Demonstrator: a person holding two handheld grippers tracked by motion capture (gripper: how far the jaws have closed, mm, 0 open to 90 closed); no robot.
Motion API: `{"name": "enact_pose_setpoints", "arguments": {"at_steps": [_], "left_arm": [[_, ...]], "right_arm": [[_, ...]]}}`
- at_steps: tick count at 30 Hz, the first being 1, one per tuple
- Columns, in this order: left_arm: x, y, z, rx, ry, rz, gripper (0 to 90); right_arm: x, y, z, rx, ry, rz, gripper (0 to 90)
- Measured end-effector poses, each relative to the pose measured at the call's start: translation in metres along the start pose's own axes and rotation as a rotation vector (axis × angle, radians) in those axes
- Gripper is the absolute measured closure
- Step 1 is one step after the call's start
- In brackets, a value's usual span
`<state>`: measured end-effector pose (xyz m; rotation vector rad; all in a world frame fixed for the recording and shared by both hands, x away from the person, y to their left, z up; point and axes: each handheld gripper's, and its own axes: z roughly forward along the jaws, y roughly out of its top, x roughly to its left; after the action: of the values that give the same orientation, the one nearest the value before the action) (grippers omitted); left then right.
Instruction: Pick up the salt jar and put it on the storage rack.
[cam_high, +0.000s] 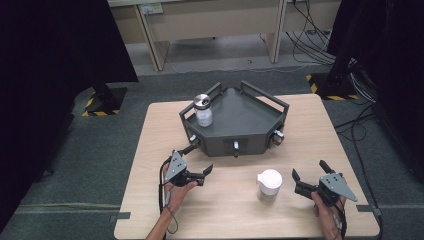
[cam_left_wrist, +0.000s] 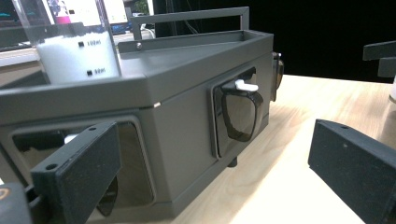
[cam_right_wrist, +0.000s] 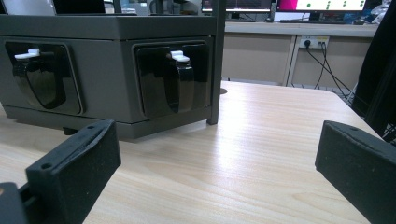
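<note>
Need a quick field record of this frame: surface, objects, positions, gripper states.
surface: wooden table
tray: dark grey railed tray, far-centre of the table
jar: clear jar with a metal lid, upright on the tray's left corner, white contents
cup: white cup, upright on the table near the right gripper
left gripper: open, holding nothing, near the tray's front-left
right gripper: open, holding nothing, beside the cup

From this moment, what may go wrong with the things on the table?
1. The jar stands at the left corner of the tray, which has open gaps in its rail; a bump might tip it out.
2. The white cup stands free between the left gripper and the right gripper; either, both open, might knock it over in passing.
</note>
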<state>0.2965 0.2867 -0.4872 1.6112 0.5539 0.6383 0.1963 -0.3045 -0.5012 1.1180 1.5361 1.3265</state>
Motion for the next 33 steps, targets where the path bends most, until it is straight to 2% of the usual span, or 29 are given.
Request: {"name": "enact_pose_setpoints", "arguments": {"at_steps": [7,11,22,33], "left_arm": [[-0.006,-0.009,-0.007,-0.009,0.005,0.014,2.0],[-0.005,-0.006,-0.009,-0.007,0.012,0.045,2.1],[-0.003,-0.007,-0.012,-0.016,0.033,0.033,2.1],[-0.003,-0.008,-0.011,-0.013,0.033,0.026,2.1]], "right_arm": [[0.001,0.0,-0.001,-0.002,-0.001,0.001,0.1],[0.001,0.0,0.0,-0.001,0.0,0.0,0.2],[0.001,0.0,0.0,-0.001,0.003,-0.001,0.2],[0.001,0.0,0.0,0.001,0.001,0.001,0.1]]}}
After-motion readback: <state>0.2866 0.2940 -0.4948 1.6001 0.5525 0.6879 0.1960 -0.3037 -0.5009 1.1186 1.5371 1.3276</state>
